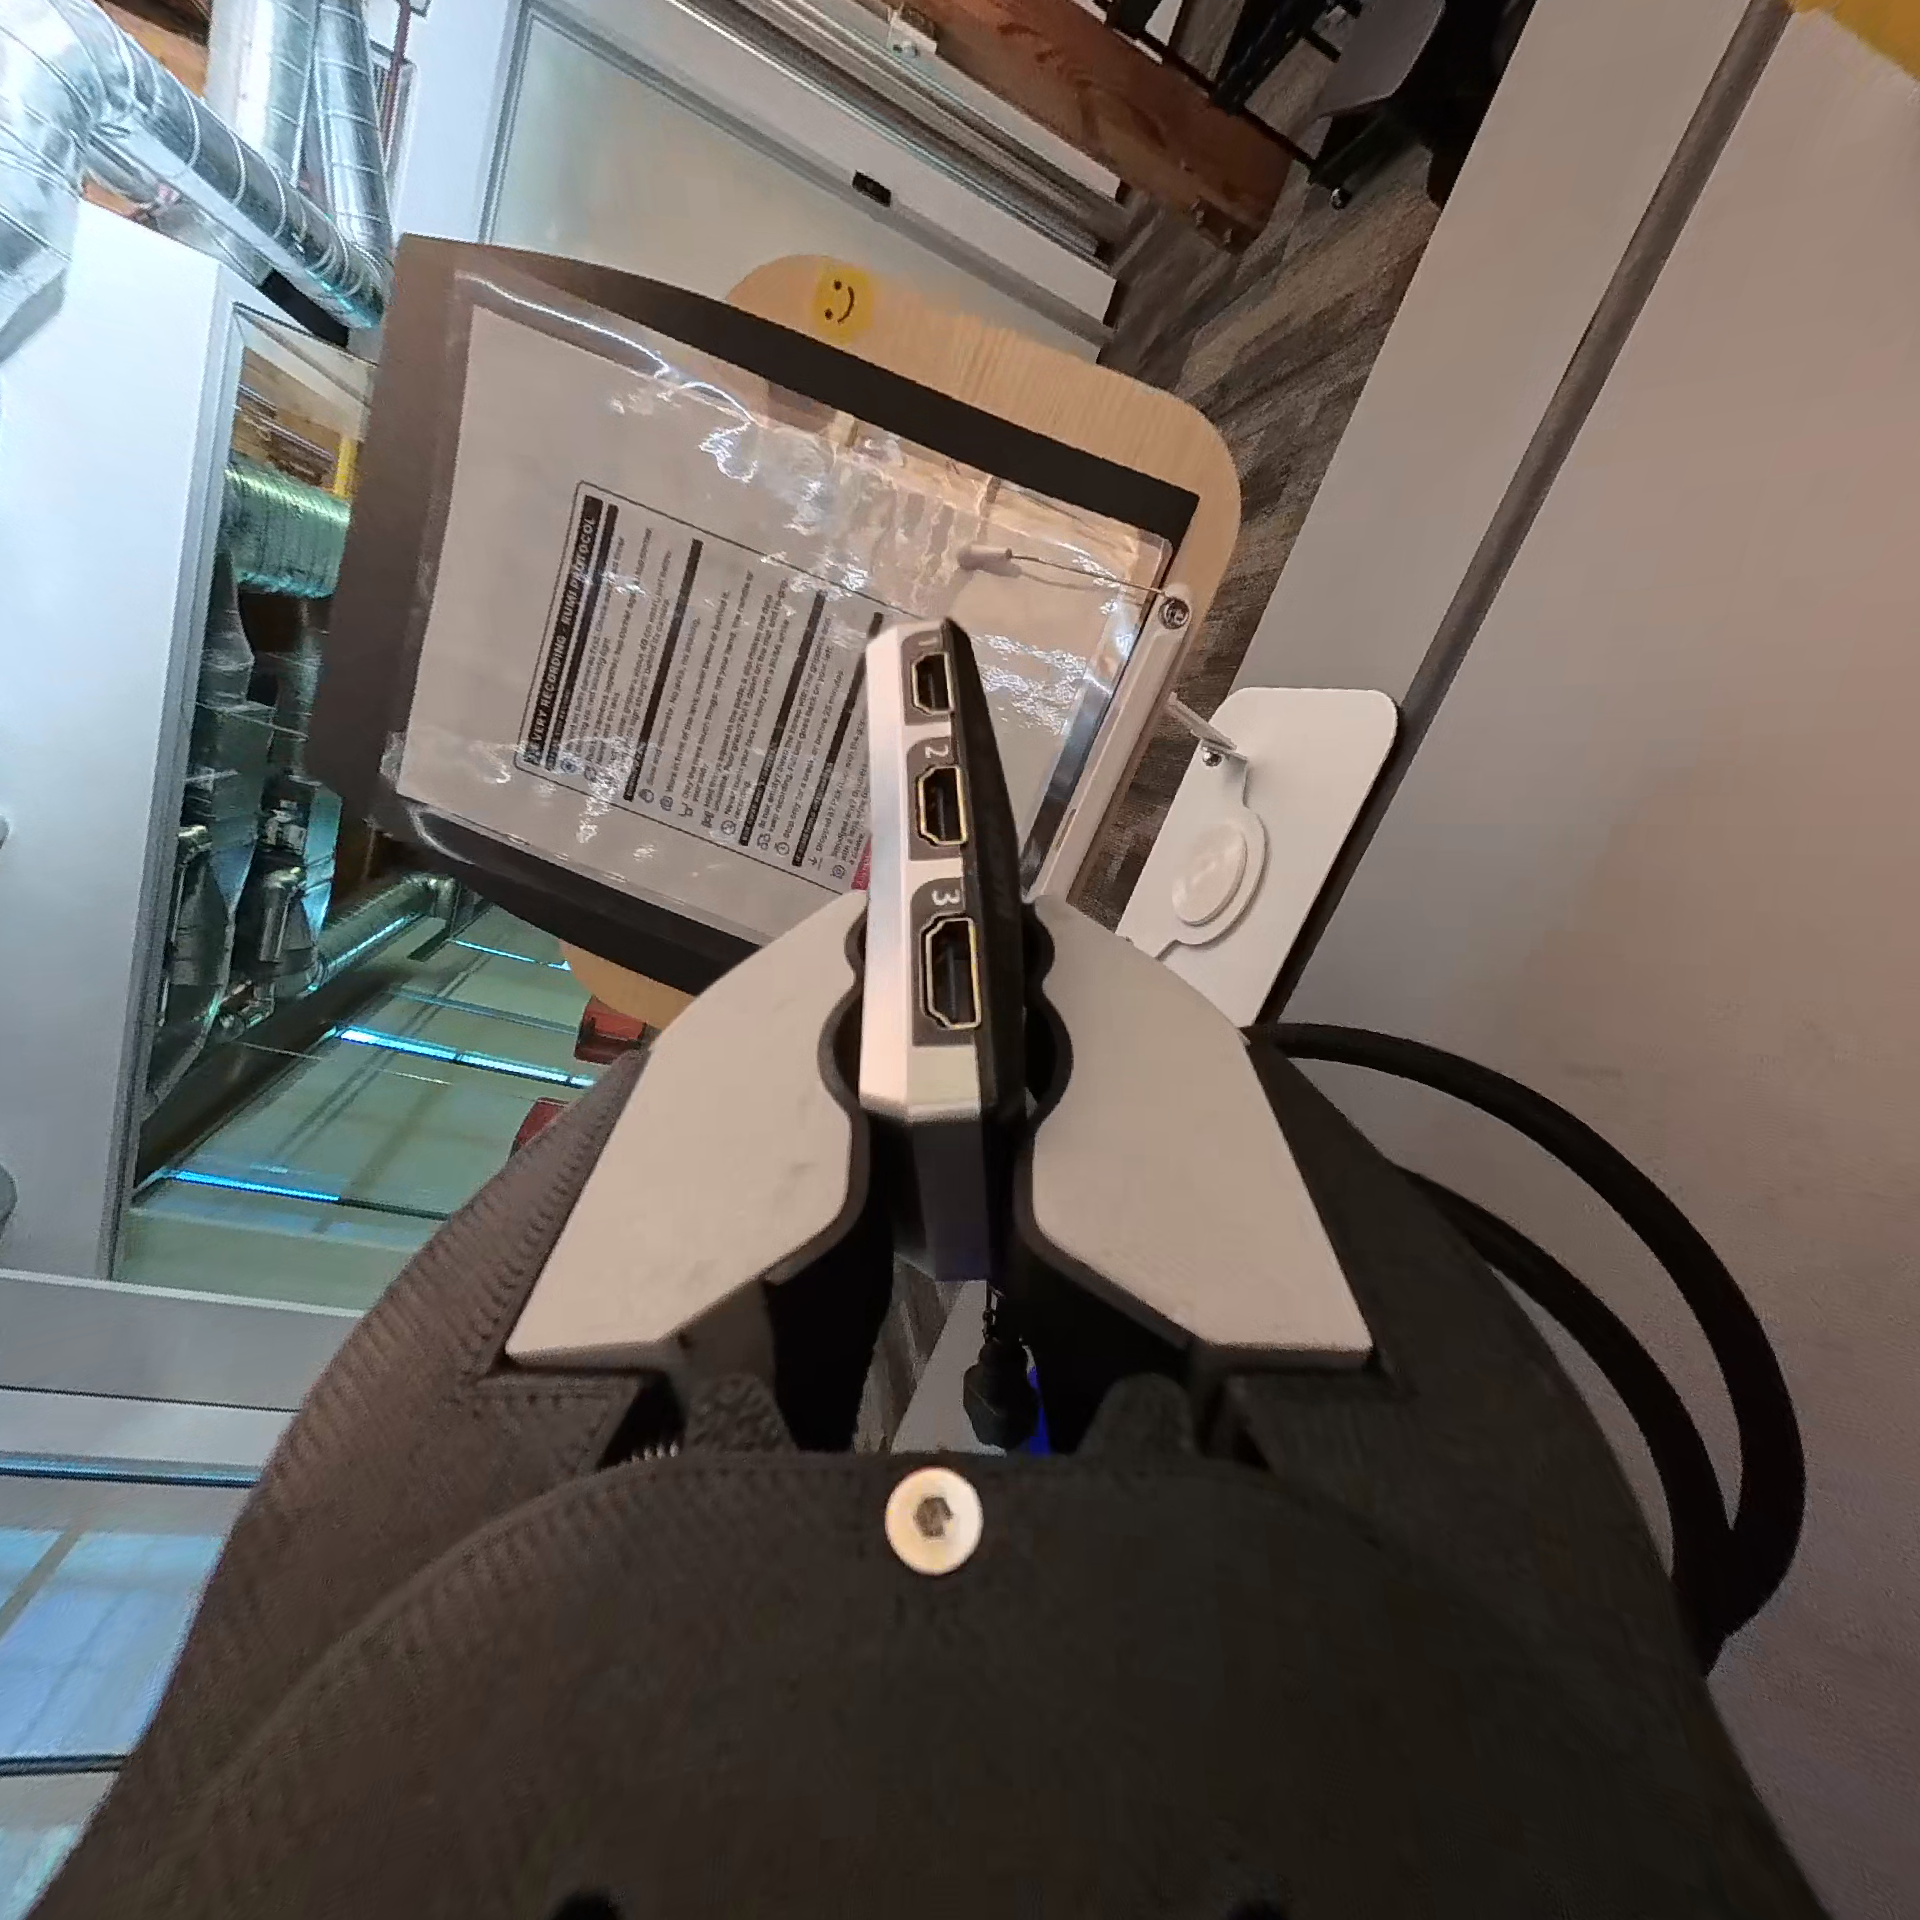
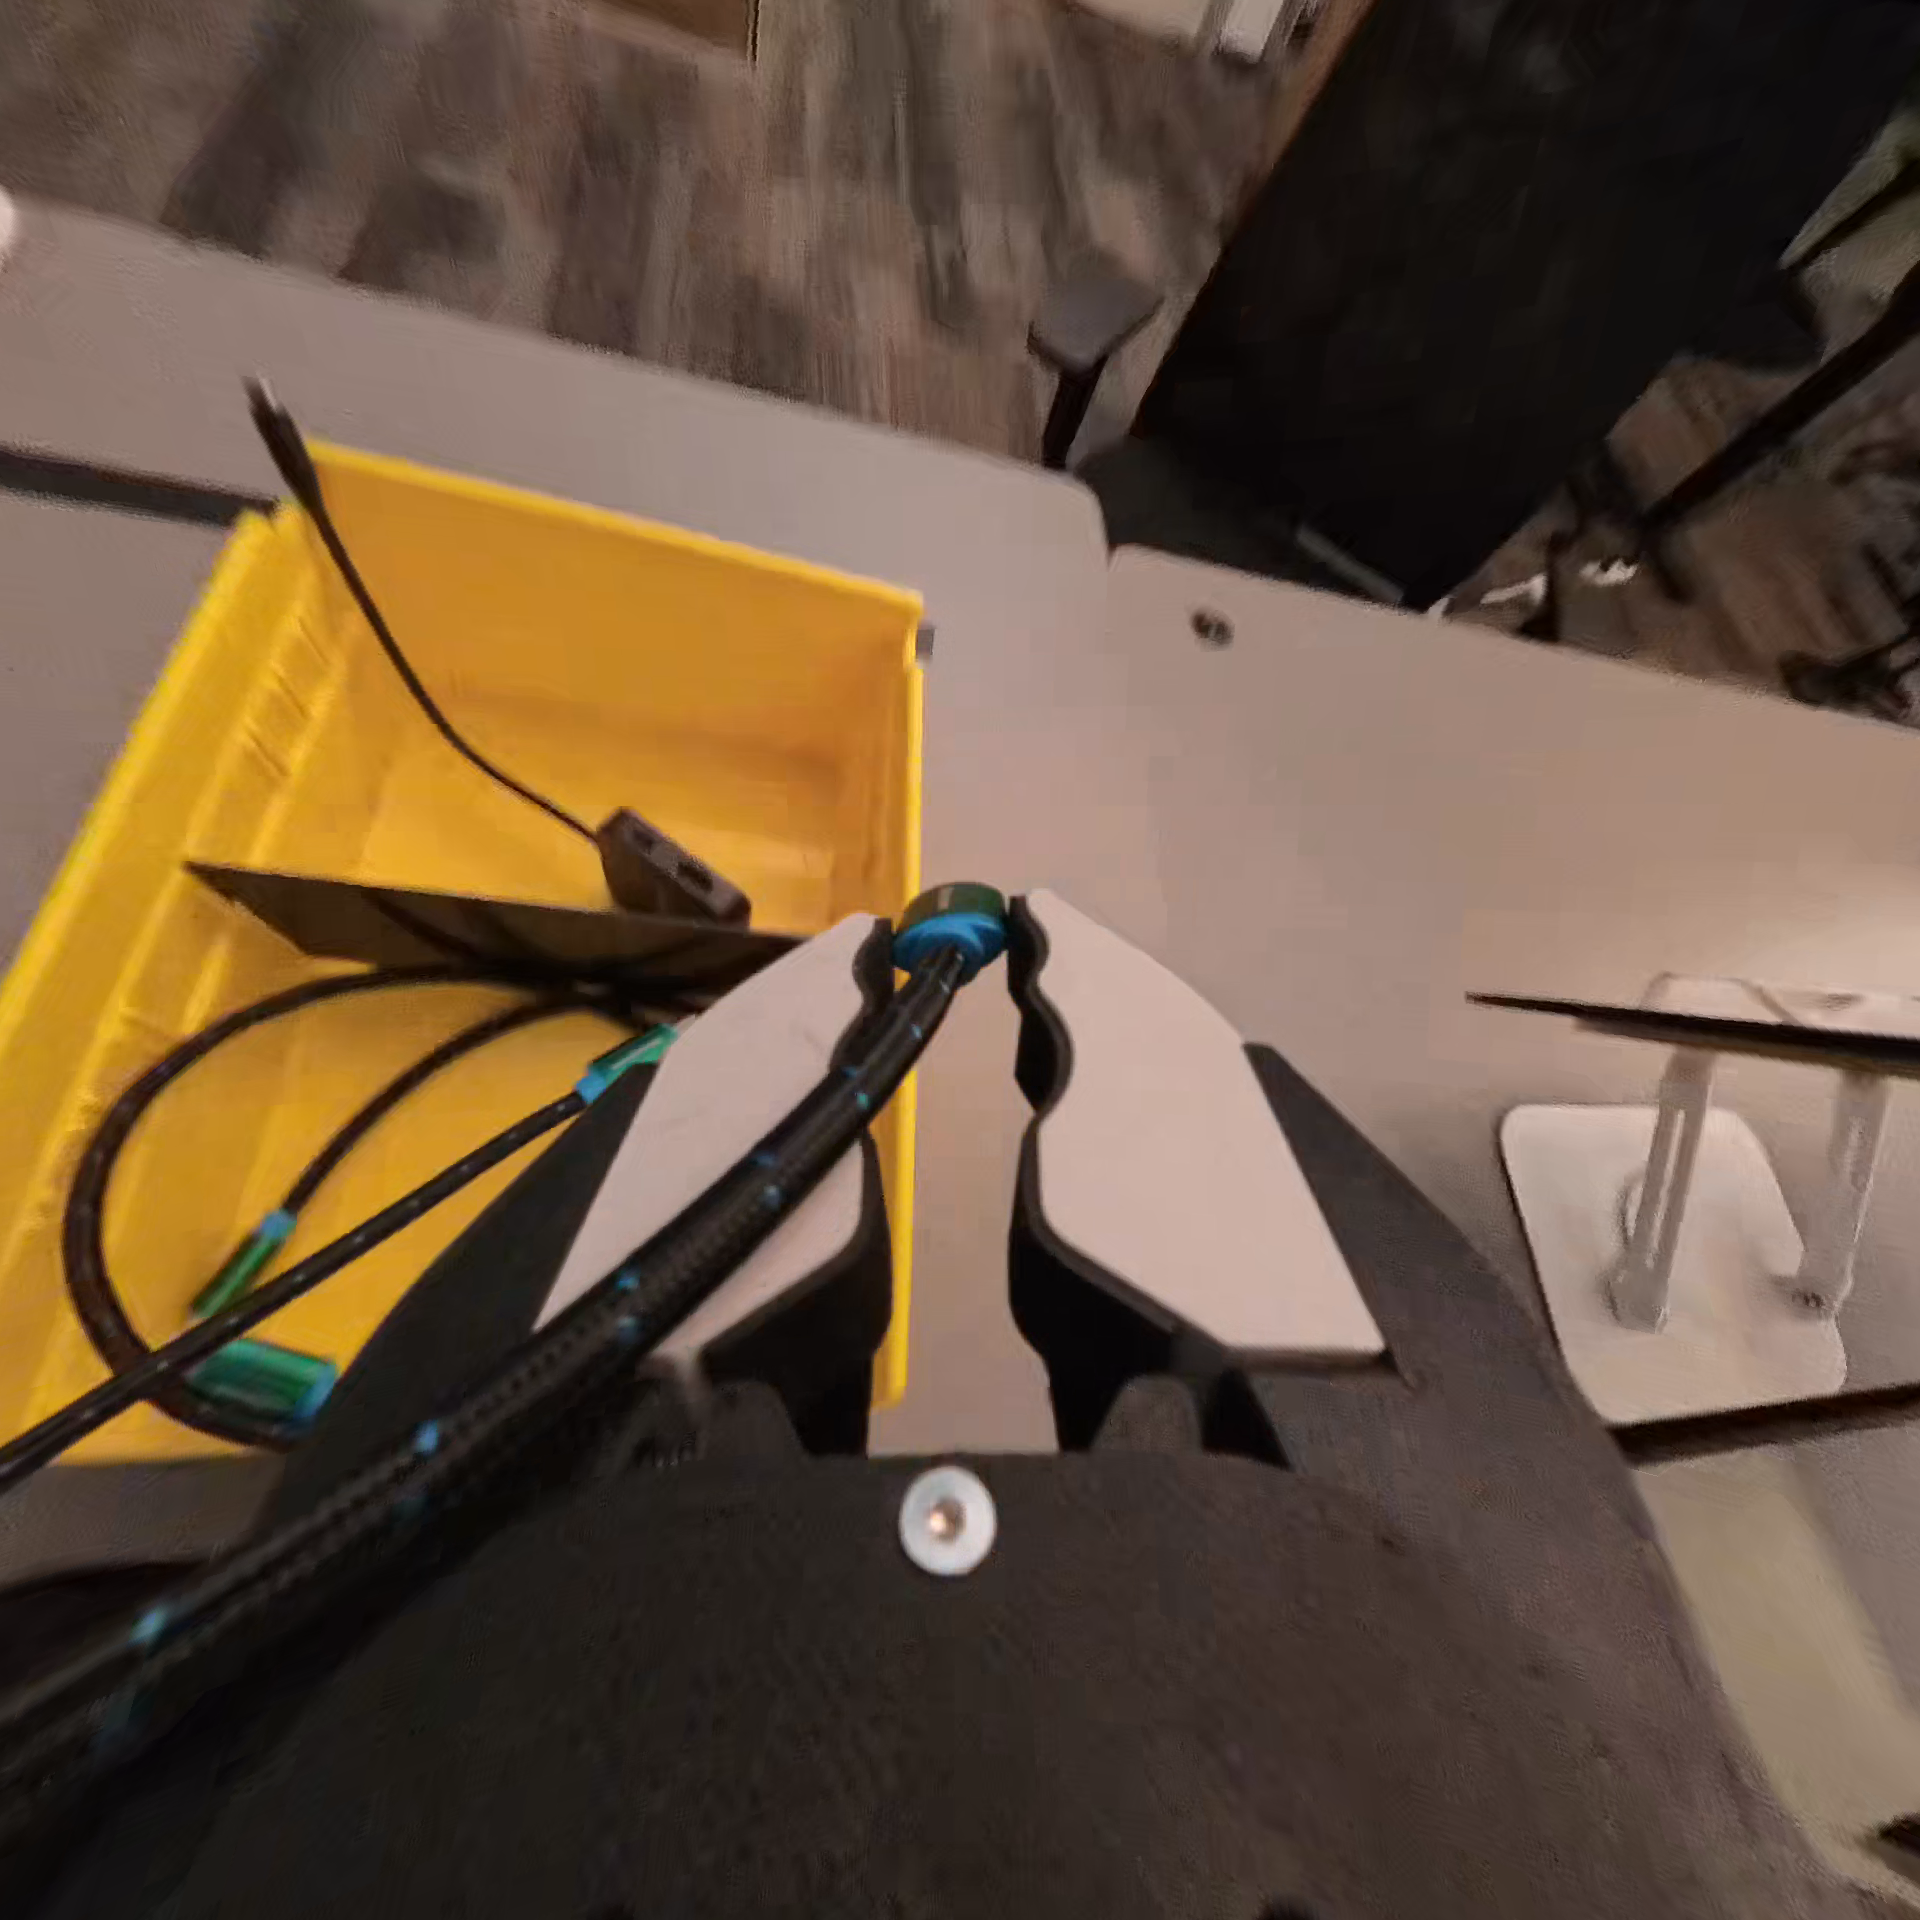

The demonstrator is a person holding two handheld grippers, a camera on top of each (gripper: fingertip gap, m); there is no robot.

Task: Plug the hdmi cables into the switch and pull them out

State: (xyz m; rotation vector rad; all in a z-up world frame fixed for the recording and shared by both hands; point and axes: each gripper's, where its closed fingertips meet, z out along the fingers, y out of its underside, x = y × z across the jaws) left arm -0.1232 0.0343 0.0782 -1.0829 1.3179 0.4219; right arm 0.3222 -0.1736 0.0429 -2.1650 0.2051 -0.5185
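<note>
Clamping a silver HDMI switch between its fingers, the left gripper holds the box on edge, closed tight against both flat faces, so that three gold-rimmed ports run in a row away from the camera. A black lead hangs from the switch's near end, and thick black cable loops curve along the white wall to the right. Beyond the switch stands a framed printed sheet under clear plastic.

On the other side, the right gripper pinches the blue-collared plug of a braided HDMI cable at its fingertips, nearly closed; the cable trails back over the left finger. Just beyond it, on the grey table, sits a yellow bin holding more braided cables with green-and-blue plugs, a black divider and a small black adapter. A white stand is to the right.
</note>
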